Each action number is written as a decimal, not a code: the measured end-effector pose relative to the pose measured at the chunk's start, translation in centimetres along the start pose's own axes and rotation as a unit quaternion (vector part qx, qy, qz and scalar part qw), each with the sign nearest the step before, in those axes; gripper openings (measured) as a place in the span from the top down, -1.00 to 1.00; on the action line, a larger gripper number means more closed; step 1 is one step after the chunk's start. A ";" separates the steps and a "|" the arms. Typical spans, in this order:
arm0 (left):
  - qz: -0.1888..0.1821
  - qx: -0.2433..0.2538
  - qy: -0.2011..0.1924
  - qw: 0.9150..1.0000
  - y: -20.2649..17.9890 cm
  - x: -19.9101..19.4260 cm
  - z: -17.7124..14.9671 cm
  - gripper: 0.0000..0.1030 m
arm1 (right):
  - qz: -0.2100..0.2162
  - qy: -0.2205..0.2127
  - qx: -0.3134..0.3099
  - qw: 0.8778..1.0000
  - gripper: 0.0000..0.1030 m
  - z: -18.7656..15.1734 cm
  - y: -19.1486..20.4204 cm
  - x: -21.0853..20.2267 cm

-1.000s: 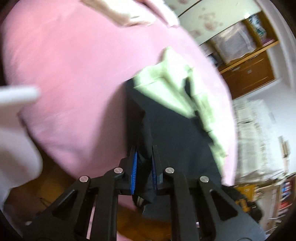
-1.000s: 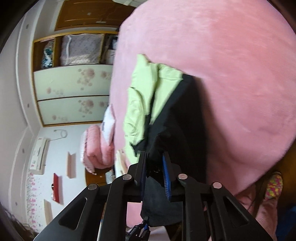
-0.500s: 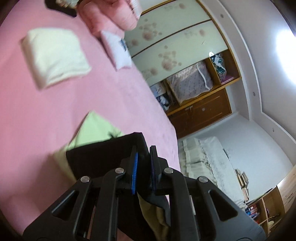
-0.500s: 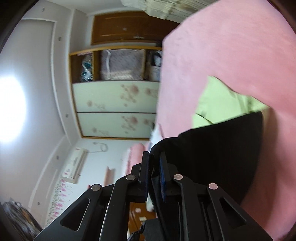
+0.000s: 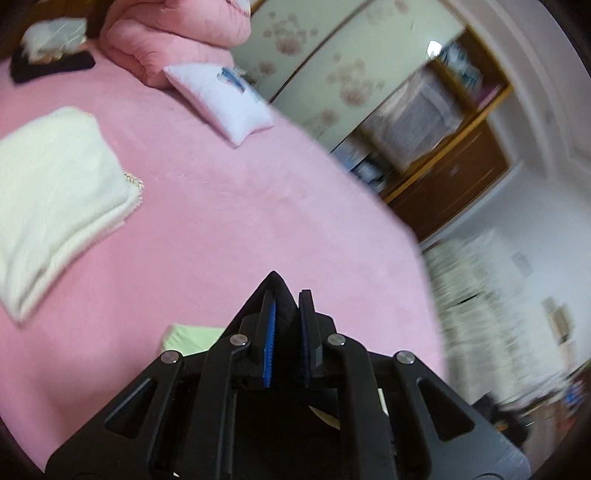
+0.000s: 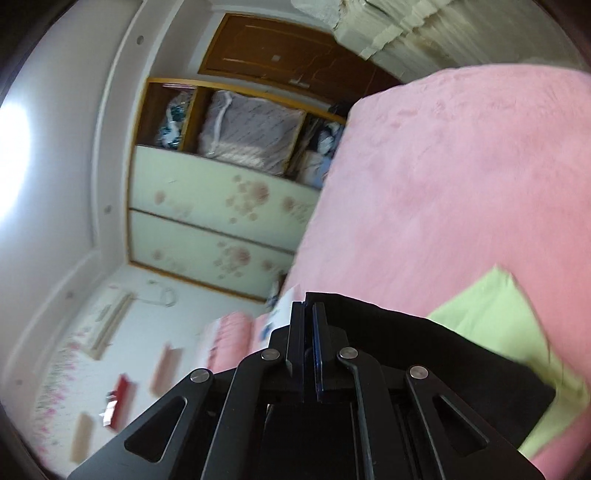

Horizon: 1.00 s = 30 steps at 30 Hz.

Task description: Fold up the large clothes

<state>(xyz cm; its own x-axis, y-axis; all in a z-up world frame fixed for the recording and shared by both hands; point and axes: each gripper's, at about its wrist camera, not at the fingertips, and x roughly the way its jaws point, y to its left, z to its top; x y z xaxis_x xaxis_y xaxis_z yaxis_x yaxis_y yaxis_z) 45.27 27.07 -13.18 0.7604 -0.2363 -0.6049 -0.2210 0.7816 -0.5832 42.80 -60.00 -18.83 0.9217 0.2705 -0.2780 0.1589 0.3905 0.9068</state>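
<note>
A large black garment with light green parts lies on the pink bed. My left gripper is shut on a corner of the black garment, which pokes up between the blue pads. A bit of its green part shows at the left. My right gripper is shut on another edge of the black garment, which stretches rightward over the green part above the pink bed. Most of the garment is hidden under the grippers.
A folded cream blanket lies on the bed at left, a white pillow and a pink quilt at the far end. A wardrobe with floral doors stands beyond the bed.
Both grippers have lifted the garment's edge and carried it forward over the bed. The views swung from looking down at the garment to looking across the bed.
</note>
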 end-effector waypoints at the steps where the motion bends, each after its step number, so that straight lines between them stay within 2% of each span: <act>1: 0.009 0.006 0.007 1.000 0.1 1.1 -0.2 0.83 | -0.012 -0.004 0.005 1.000 0.93 0.3 -0.5 1.3; 5: 0.038 0.019 0.042 0.998 0.2 6.6 -0.1 0.77 | -0.073 -0.022 0.052 0.996 0.92 1.6 -4.0 5.5; 7: 0.069 0.026 0.048 0.996 0.1 8.1 0.1 0.68 | -0.097 -0.027 0.075 0.992 0.84 1.7 -5.6 5.8; 9: 0.073 0.033 0.048 0.996 0.0 8.6 0.0 0.61 | -0.103 -0.034 0.080 0.991 0.80 1.9 -5.9 5.5; 11: 0.064 0.039 0.049 0.996 -0.3 7.8 -0.5 0.32 | -0.118 -0.032 0.070 0.990 0.57 1.8 -5.8 5.1; 12: 0.060 0.043 0.047 0.996 -0.7 7.4 -0.8 0.24 | -0.125 -0.028 0.065 0.990 0.42 1.8 -5.5 4.9; 13: 0.056 0.048 0.046 0.996 -1.1 7.0 -1.1 0.12 | -0.125 -0.023 0.062 0.990 0.41 1.7 -5.7 4.9; 16: 0.047 0.074 0.063 0.994 -2.1 4.4 -3.5 0.08 | -0.120 0.022 0.038 0.992 0.41 0.2 -5.5 4.0; 18: 0.046 0.100 0.097 0.989 -3.3 4.4 -5.9 0.08 | -0.126 0.057 0.012 0.990 0.41 -1.3 -5.3 4.3; 20: 0.042 0.126 0.128 0.983 -4.3 4.5 -8.6 0.08 | -0.131 0.102 -0.022 0.986 0.41 -4.5 -5.0 3.9; 23: 0.051 0.169 0.180 0.968 -6.1 5.3 -14.0 0.08 | -0.156 0.179 -0.101 0.966 0.42 -9.8 -3.7 5.2; 24: 0.055 0.178 0.191 0.964 -6.0 5.0 -15.5 0.12 | -0.162 0.213 -0.147 0.952 0.42 -12.6 -3.0 5.8; 25: 0.056 0.186 0.203 0.960 -6.6 5.1 -17.4 0.29 | -0.163 0.230 -0.172 0.944 0.47 -14.2 -2.6 6.1; 26: 0.051 0.186 0.212 0.958 -6.9 5.2 -18.9 0.44 | -0.160 0.260 -0.219 0.927 0.53 -17.1 -1.9 6.5; 30: 0.050 0.181 0.244 0.952 -7.5 5.2 -23.6 0.53 | -0.147 0.328 -0.311 0.880 0.78 -24.4 -1.0 6.9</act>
<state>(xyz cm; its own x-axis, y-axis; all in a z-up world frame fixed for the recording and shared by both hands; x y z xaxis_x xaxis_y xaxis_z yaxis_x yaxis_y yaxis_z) 36.52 6.39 -24.75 0.3537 -0.3213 -0.8784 0.0138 0.9408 -0.3386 40.32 -37.06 -29.35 0.4388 0.4460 -0.7801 -0.0558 0.8800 0.4717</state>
